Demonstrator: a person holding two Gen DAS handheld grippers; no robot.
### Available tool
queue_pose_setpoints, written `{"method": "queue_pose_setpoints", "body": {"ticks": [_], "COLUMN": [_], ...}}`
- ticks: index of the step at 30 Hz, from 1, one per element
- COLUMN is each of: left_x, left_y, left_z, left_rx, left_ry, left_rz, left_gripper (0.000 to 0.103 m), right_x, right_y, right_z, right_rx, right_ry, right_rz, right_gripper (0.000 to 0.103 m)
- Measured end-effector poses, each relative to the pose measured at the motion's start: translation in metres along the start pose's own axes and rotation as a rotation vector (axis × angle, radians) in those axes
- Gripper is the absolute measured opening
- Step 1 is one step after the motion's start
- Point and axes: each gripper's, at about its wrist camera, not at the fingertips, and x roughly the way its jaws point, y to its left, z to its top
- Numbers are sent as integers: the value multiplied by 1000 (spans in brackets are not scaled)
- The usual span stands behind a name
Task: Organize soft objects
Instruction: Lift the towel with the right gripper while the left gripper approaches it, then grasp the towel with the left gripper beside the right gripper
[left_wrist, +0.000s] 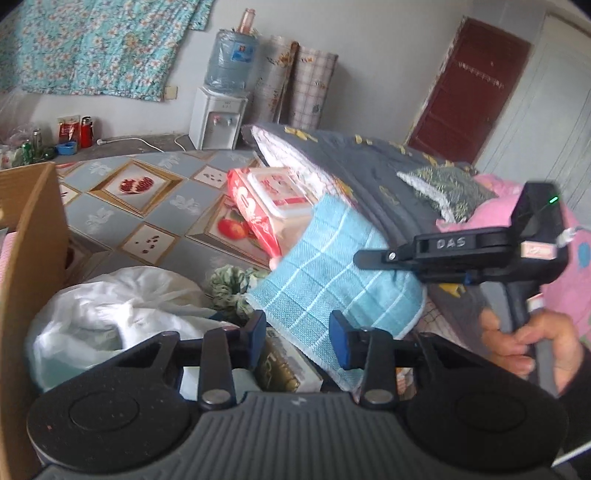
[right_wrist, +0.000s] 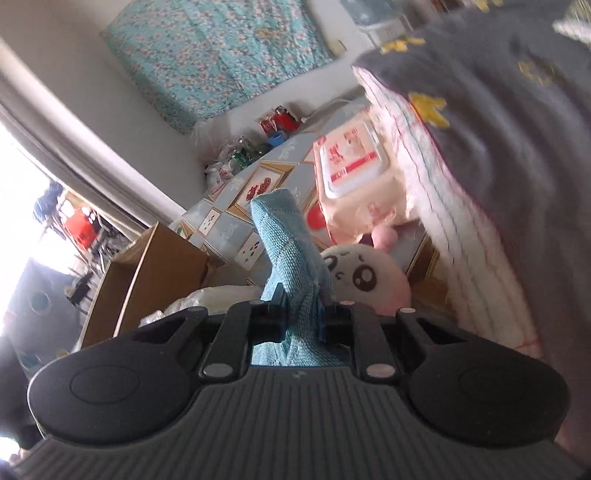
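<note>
L gripper (left_wrist: 299, 332) jaws apart, nothing pinched, over box (left_wrist: 26, 258) w/ white bag (left_wrist: 110, 314). Blue towel (left_wrist: 332, 280) hangs near table's front edge, pinched by R gripper (right_wrist: 301, 314). Light, floppy, not fragile; take free corner.

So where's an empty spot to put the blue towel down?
The patterned mat is bare between the cardboard box and the pink wipes pack. Near the left gripper it is crowded: white plastic bag, green scrunchie. The blue towel is pinched in the right gripper.
</note>
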Motion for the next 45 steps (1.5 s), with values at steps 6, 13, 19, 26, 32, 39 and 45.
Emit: {"method": "queue_pose_setpoints", "body": {"ticks": [6, 13, 19, 26, 32, 39, 45], "left_x": [43, 63, 64, 31, -4, 25, 44], "left_y": [-11, 3, 16, 27, 34, 25, 35], "left_z": [-4, -4, 1, 5, 9, 15, 8], "left_rx": [44, -5, -86, -131, -174, -148, -158], "left_ry": [68, 117, 128, 96, 30, 86, 129], "left_rz": [40, 67, 39, 13, -83, -19, 9], "left_gripper": [33, 30, 30, 29, 42, 40, 36], "right_x": [-7, -11, -4, 5, 12, 3, -40], "right_y": [21, 43, 72, 81, 92, 102, 75], "right_z": [-6, -25, -48, -57, -67, -76, -51], "right_rx": [-203, -471, -669, -679, -714, -736, -530], "right_ry": [8, 67, 99, 108, 105, 100, 72], "right_rz": [14, 31, 11, -15, -33, -27, 84], "right_gripper": [15, 19, 24, 35, 52, 58, 73]}}
